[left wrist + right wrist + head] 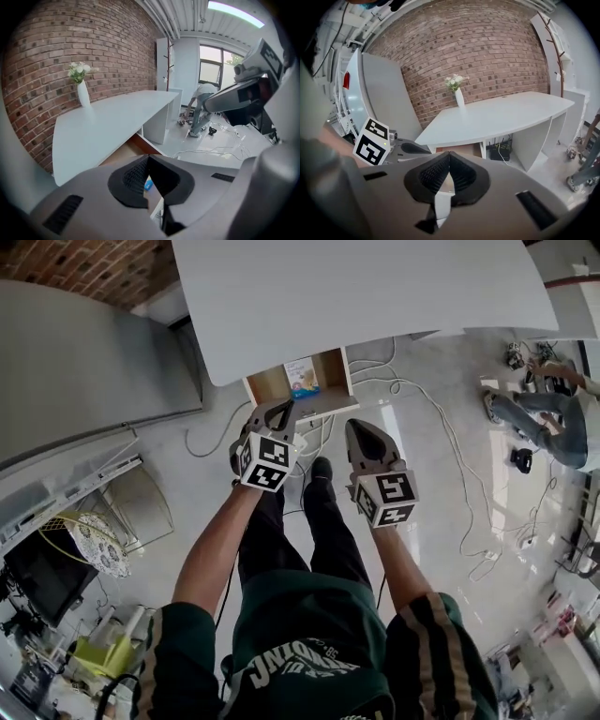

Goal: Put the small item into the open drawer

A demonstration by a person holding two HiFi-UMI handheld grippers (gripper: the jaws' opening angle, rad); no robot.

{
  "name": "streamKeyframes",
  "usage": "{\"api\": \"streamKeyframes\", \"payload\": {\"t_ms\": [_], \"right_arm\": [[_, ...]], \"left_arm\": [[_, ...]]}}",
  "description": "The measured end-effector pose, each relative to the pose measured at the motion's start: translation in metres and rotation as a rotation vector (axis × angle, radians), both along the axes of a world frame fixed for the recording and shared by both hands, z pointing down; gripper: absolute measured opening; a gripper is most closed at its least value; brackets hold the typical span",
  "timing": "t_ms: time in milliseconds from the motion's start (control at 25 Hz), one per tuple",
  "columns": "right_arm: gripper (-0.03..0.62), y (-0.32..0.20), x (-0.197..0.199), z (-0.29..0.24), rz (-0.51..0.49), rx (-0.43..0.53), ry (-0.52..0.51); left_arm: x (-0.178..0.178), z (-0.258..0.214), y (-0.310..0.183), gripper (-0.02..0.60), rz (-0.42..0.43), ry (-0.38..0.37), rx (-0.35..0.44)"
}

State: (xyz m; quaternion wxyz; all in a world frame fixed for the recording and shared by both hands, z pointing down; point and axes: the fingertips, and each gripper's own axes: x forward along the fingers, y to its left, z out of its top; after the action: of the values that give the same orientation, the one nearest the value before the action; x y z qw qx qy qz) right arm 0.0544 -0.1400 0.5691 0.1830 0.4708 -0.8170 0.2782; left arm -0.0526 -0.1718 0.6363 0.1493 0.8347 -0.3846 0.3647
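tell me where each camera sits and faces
Head view: on the head, looking steeply down at the open drawer and white desk; forearms, legs, left gripper, right gripper show.
Left gripper view: on the left gripper, facing along the desk toward a window; own shut jaws, right gripper show.
Right gripper view: on the right gripper, facing the brick wall; own shut jaws, left gripper show.
Both gripper views share the vase.

place: office-type workroom | evidence: brick wall [487, 51], long white desk [501, 117], loose floor cables [206, 151]
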Motion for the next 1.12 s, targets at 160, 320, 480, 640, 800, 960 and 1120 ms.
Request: {"api": "streamKeyframes", "payload": {"t_ms": [160,320,480,640,800,960,1120], "right_arm": [[0.025,0.006,-0.008,-0.028,-0.037,0.021,-0.001],[0.025,0.009,-0.007,-0.057,-0.044,0.044,-0.024],[0.025,0.005,-0.002,-0.083,-0.052,0.089,-0.029],[0.025,0.003,-0.005,-0.109,-0.082,0.136,-0.031],[0.025,-0.001,-0.002,-0.146,-0.114,0.209,-0.034],[0.025,-0.010,-0.002,-0.179,-0.138,0.284,-0.042],[0.025,-0.017,-0.002,-0.206,-0.156,0.351,-0.051]], "left_arm": [[-0.003,-0.035,0.012,0.015,-0.007,0.006,0.025],[-0.003,-0.072,0.016,0.015,-0.030,0.023,0.072],[-0.001,-0.109,0.017,0.015,-0.071,0.054,0.126],[-0.005,-0.139,0.018,0.015,-0.114,0.078,0.168],[-0.010,-0.174,0.013,0.015,-0.153,0.104,0.225],[-0.017,-0.211,0.004,0.015,-0.169,0.104,0.304],[-0.022,-0.247,0.001,0.015,-0.182,0.107,0.379]]}}
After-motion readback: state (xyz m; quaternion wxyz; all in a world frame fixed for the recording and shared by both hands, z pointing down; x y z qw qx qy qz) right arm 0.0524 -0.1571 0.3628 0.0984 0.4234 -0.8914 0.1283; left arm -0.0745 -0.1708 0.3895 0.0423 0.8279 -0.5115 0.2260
